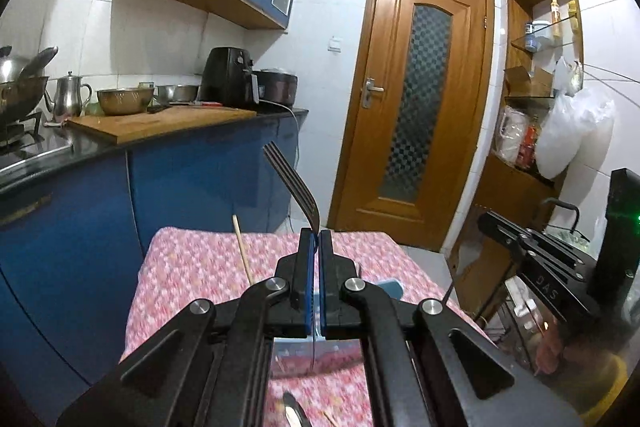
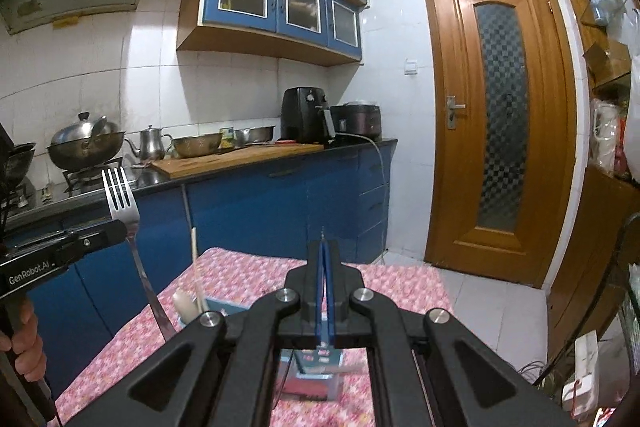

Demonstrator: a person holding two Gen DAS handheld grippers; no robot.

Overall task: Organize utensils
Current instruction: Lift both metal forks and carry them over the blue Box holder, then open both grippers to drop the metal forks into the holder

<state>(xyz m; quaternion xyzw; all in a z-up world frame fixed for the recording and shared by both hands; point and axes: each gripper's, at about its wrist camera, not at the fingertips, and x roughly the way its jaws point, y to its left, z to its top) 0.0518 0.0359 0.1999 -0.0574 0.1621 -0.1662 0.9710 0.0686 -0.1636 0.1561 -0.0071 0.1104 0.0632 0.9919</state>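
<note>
Left wrist view: left gripper (image 1: pixel 316 233) is clamping a fork (image 1: pixel 296 187), tines up, above the pink cloth (image 1: pixel 192 267). Right gripper (image 2: pixel 325 245) is pinching something thin, unclear what. Probably best lowering the fork upright into the blue holder (image 2: pixel 224 307), slowly.

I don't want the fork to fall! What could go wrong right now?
1. The left tool pinches the fork only at its thin handle, above the pink cloth. The fork could twist or slip out.
2. On the way down, the fork might bump the wooden chopstick standing in the blue holder and tip it over.
</note>
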